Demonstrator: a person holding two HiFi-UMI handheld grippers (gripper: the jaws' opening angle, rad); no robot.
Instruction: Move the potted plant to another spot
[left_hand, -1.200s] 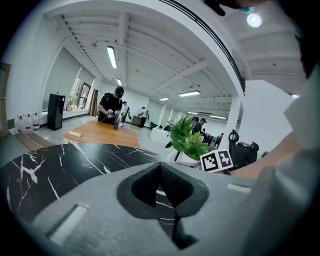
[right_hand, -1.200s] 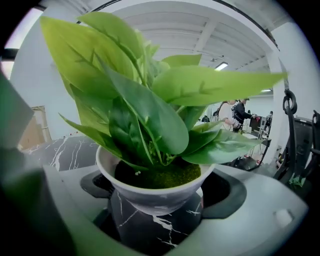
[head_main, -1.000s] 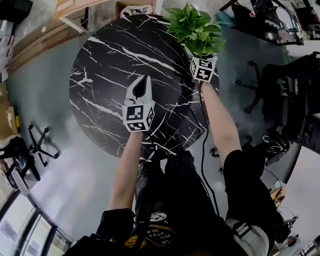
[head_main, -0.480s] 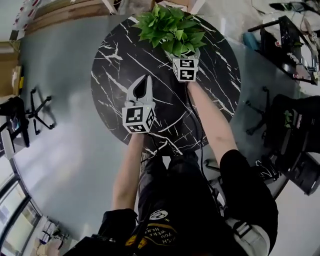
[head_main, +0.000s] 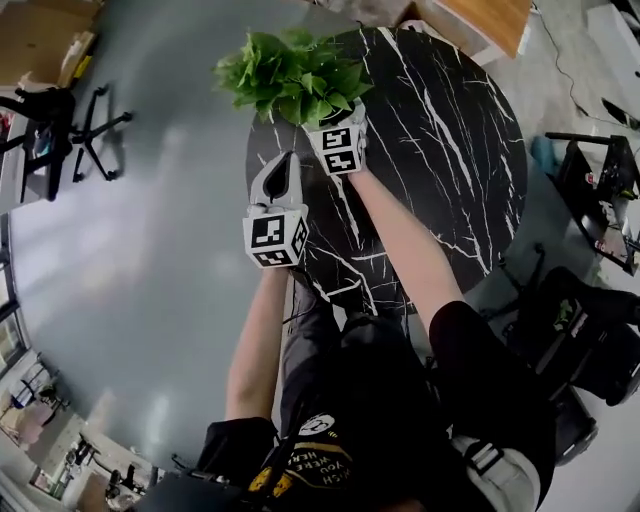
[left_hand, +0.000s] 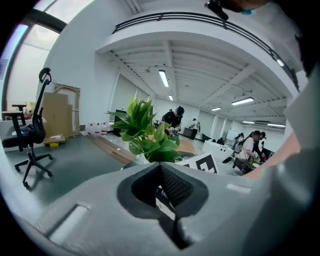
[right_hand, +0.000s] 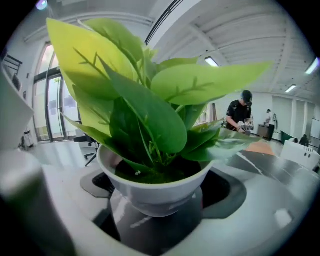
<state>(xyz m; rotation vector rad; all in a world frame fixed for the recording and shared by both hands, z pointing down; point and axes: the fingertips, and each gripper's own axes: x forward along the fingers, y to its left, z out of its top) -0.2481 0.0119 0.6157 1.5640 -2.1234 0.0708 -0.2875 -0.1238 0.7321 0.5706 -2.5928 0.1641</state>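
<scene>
The potted plant, green leaves in a white pot, hangs in my right gripper above the left rim of the round black marble table. The jaws stand wide on either side of the pot, shut on it, and the leaves fill the right gripper view. My left gripper is just left of it at the table's left edge, shut and holding nothing. In the left gripper view the plant shows straight ahead beyond the closed jaws.
Grey floor lies to the left of the table, with an office chair at the upper left. More chairs and gear stand at the right, and a wooden piece behind the table. People stand far off in the room.
The right gripper has carried the plant from the table's far right rim across to its left rim. The left gripper has moved left alongside it, still shut.
</scene>
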